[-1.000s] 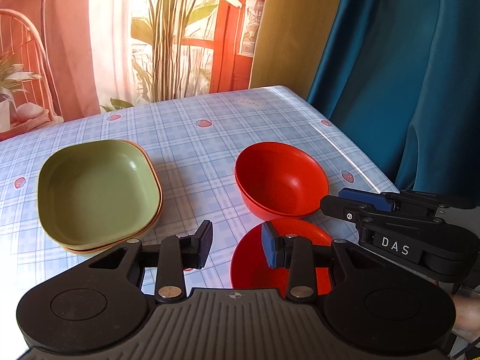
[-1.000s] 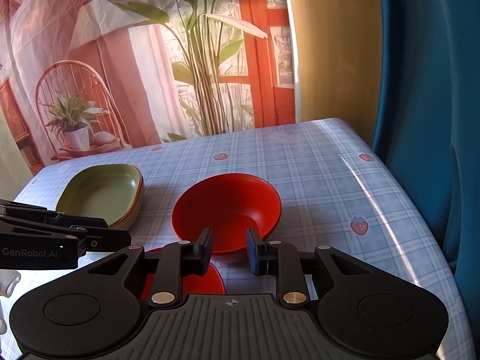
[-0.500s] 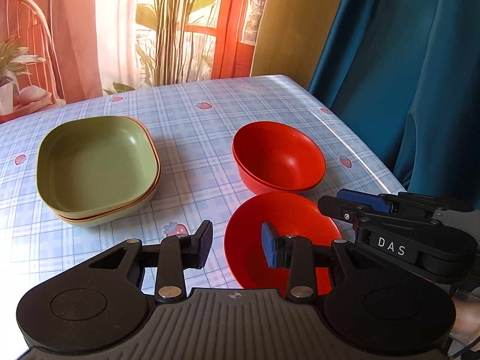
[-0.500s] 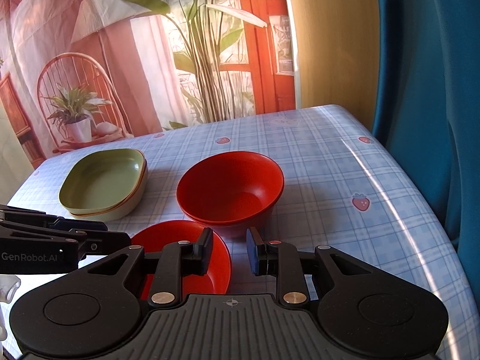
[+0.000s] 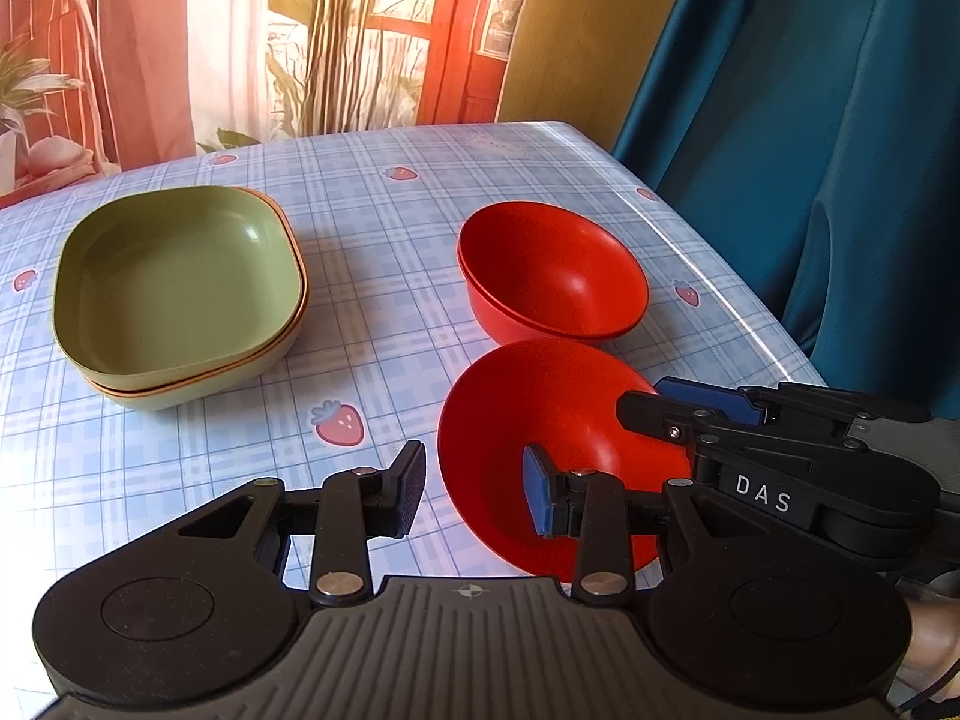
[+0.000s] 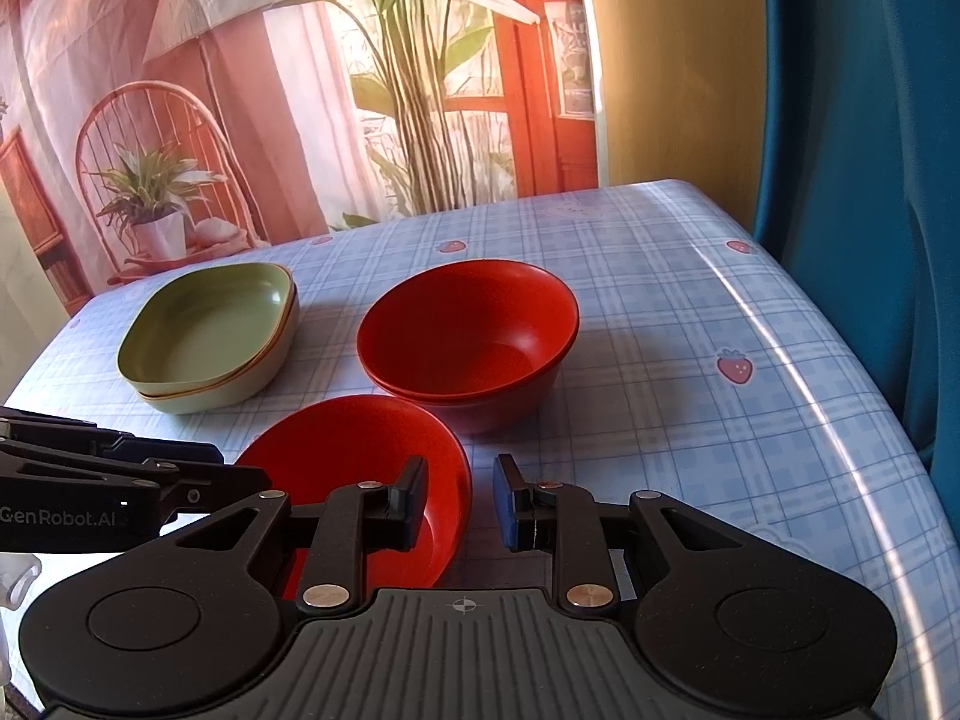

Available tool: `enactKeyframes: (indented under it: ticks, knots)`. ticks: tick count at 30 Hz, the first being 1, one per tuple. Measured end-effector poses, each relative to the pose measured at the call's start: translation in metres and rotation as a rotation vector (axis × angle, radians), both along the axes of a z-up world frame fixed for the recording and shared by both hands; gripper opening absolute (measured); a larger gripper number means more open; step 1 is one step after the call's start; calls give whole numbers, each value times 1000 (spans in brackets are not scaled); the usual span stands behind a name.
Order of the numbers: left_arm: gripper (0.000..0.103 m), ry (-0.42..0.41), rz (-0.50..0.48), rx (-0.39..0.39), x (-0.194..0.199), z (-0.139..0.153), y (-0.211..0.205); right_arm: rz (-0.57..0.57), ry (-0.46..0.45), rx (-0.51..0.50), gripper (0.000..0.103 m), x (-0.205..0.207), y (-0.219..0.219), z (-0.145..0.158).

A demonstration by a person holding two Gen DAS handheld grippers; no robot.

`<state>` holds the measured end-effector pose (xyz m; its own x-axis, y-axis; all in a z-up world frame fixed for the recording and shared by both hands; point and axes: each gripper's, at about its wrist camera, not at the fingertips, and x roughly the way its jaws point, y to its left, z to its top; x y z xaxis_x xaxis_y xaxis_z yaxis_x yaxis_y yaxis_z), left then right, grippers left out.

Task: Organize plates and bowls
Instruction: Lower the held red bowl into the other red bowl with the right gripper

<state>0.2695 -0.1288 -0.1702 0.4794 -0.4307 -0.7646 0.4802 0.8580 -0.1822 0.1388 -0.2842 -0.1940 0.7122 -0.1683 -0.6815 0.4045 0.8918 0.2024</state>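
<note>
Red bowl (image 5: 540, 420) near edge hidden by grippers | left jaws straddle rim, grip unclear | right likewise

Sunlit checked tablecloth (image 6: 690, 324), printed garden backdrop (image 6: 300, 90) behind, teal curtain (image 5: 810, 150) beside.

"DAS" on right hand-held gripper (image 5: 645, 405); "GenRobot.AI" on left hand-held gripper (image 6: 240, 471)

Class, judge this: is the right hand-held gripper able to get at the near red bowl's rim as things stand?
Probably yes. The right hand-held gripper has its jaws parted astride the rim of the single red bowl, and nothing stands between them. The stacked red bowls sit clear behind.
</note>
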Motion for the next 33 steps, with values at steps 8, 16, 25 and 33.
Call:
enactKeyframes:
  ticks: [8,16,25,33]
  knots:
    - [37,46,-4,-16,-3,-10,0,-1,15,17,22,-4,4,-7]
    - [31,62,-16,-34,-7,-15,0,7,31,45,22,-10,9,-14]
    - [29,38,-10,-42,-10,-10,3,23,30,32,17,-8,14,-10]
    - [29,20,10,-49,-16,-4,13,42,29,26,17,-3,21,-5]
